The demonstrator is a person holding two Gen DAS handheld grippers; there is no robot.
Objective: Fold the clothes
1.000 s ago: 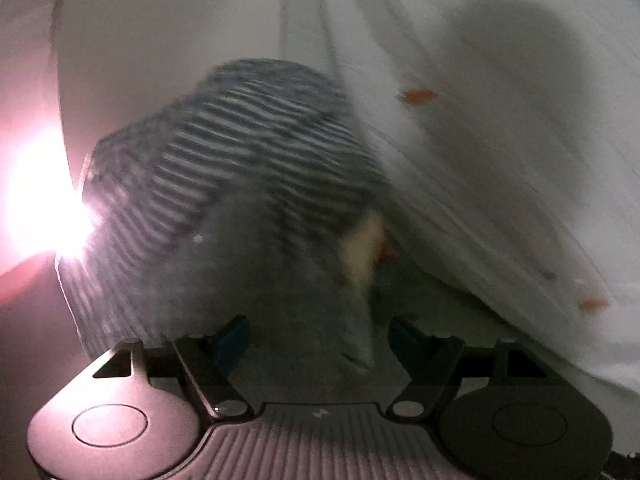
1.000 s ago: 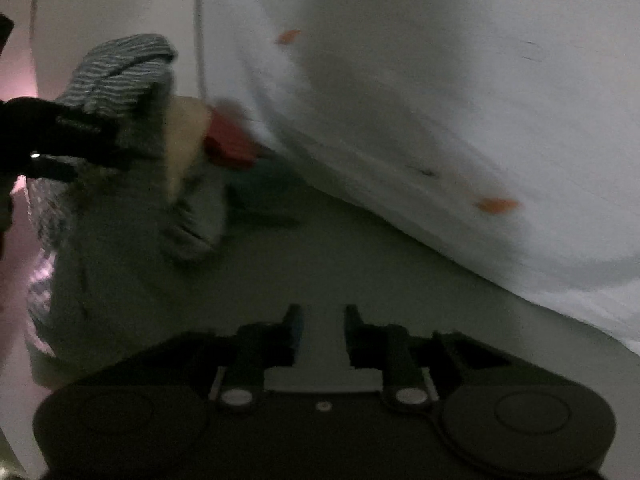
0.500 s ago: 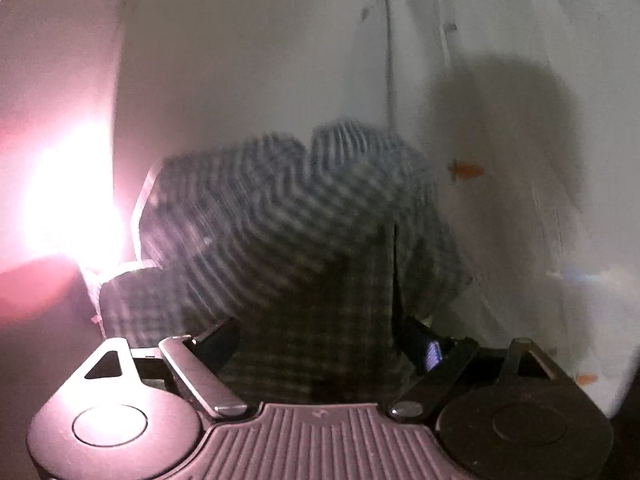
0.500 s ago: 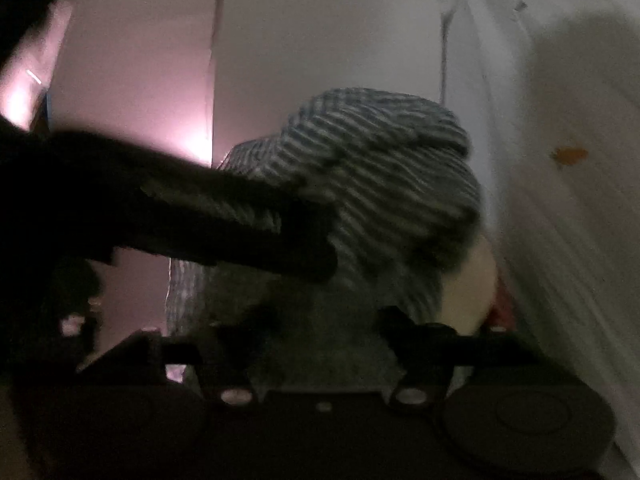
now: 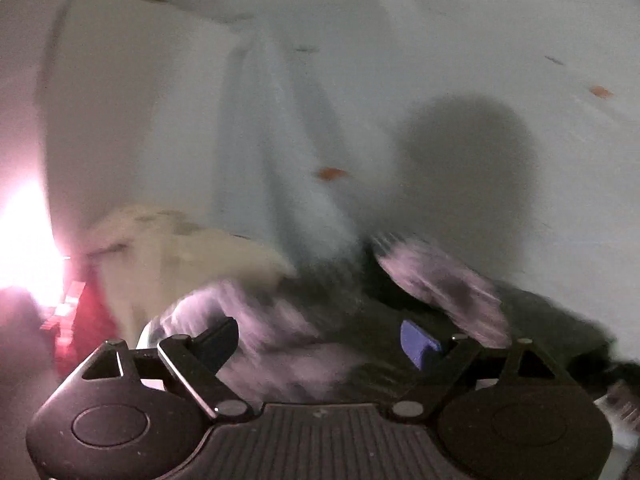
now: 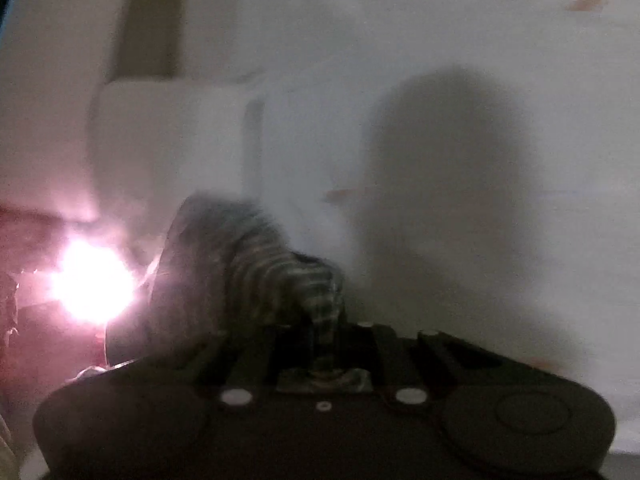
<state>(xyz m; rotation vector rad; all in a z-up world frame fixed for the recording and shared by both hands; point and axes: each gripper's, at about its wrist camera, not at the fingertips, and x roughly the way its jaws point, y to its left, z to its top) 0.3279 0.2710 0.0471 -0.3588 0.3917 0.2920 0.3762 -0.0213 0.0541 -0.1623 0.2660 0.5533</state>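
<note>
Down dropped the striped garment (image 6: pixel 256 276), low at 6 o'clock; right gripper (image 6: pixel 322 354) pinched its corner, left gripper (image 5: pixel 320 340) gaped wide over it. Thin hold — it risked slipping, bunching.

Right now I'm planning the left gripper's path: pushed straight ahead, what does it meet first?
The left gripper is open over blurred striped cloth, probably the first contact; beyond hangs a pale blue cloth. Depth is unclear.
</note>
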